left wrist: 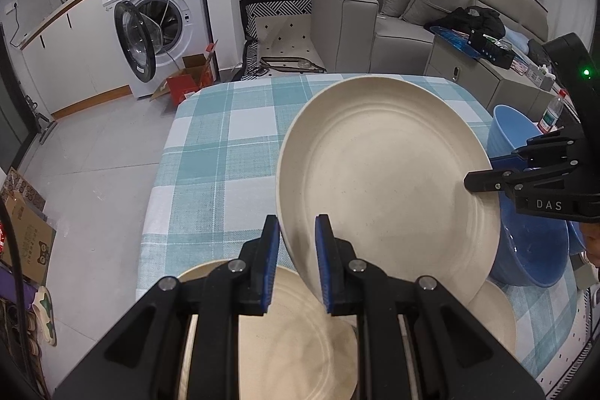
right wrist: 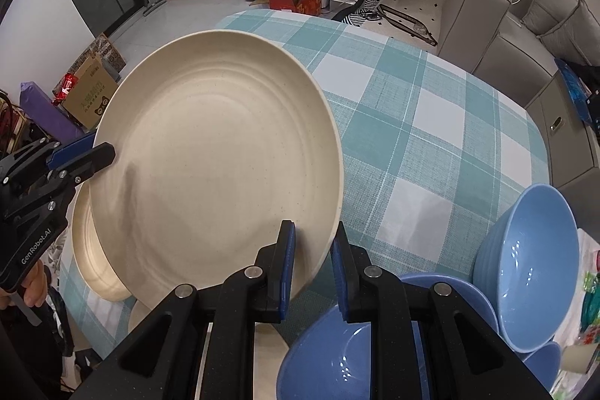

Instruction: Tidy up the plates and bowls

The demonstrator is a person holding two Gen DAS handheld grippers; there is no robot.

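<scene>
Left gripper (left wrist: 297, 263) is clamping the near rim of a cream plate (left wrist: 386, 186), blue ribbed pads pinching it w/ jaws narrow. Right gripper (right wrist: 313, 274) is doing the same on the opposite rim, its black fingers closed tight on the edge. The plate is hanging tilted above the table (left wrist: 225, 145) betw. both grippers, round, matte, faintly speckled, w/ concentric ridges inside the rim. Under it, more cream plates are lying flat on the cloth: one (left wrist: 296, 343) right below the left gripper, another (left wrist: 495, 317) peeking out at the lifted plate's lower edge (the right view shows a plate (right wrist: 93, 261) too, under the lifted plate's left side). Glossy blue bowls are sitting by the right gripper: one (right wrist: 525, 272) leaning on its side, one (right wrist: 326, 358) just under the fingers. The cloth is woven, teal-and-white check. Beyond the table: a white washer (left wrist: 157, 21) w/ door open and a grey sofa (left wrist: 375, 25).
</scene>
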